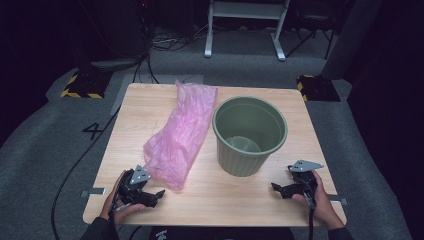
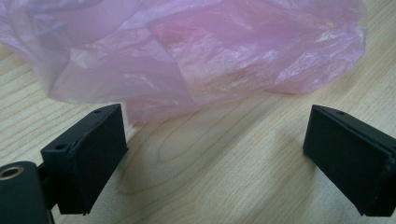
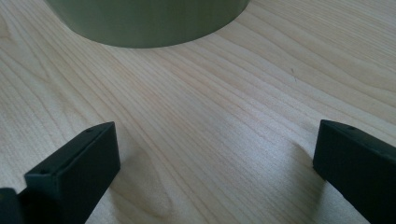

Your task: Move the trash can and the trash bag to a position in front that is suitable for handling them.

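Both tools sit low at the near edge of the wooden surface (image 1: pixel 210 195): the left tool (image 1: pixel 150 196), jaws spread wide, faces the crumpled pink plastic bag (image 1: pixel 180 135) just ahead; the right tool (image 1: pixel 285 190), also spread, points at the empty green bucket (image 1: pixel 250 135) standing upright beside the bag.

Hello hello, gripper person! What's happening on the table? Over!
Both grippers open, holding nothing: left gripper by the pink plastic bag, right gripper near the green bucket. Bag flat beside bucket. Nothing between. Over.
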Available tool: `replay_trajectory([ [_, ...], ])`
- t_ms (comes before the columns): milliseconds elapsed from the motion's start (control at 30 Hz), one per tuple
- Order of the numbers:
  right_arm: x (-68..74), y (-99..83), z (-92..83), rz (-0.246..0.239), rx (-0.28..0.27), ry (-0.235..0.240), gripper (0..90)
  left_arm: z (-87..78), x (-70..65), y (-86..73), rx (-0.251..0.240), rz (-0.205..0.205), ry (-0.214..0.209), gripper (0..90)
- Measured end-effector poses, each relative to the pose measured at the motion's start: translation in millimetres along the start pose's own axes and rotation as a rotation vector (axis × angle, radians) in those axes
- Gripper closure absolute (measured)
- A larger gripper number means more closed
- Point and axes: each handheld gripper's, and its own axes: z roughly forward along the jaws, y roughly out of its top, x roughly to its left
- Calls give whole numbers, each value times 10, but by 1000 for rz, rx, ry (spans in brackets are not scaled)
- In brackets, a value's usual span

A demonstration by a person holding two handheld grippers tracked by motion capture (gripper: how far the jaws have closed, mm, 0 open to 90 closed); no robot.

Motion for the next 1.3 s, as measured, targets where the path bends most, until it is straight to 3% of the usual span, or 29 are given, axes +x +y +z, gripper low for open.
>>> replay_trajectory([
  [400, 9, 18, 17, 24, 1, -24, 2, 2, 1, 1, 0, 1, 1, 53],
  [700, -19, 14, 13, 4, 1, -4, 2, -5, 3, -1, 2, 8, 2, 54],
  [800, -26, 18, 8, -6, -14, 5, 79, -9, -3, -9, 1, 2, 0, 54],
  [833, -36, 26, -7, -5, -42, 20, 208, -10, -3, -10, -1, 3, 0, 54],
  [933, -34, 38, -18, -5, -45, 13, 145, -10, -2, -10, -1, 2, 0, 53],
  [967, -35, 43, -31, -8, -50, 15, 181, -10, -2, -10, -1, 2, 0, 53],
  [1033, -36, 54, -60, -5, -56, 30, 157, -10, -2, -10, 0, 3, 1, 53],
  [1300, -22, 129, -152, -17, -84, 17, 182, -10, -2, -10, -1, 3, 0, 54],
])
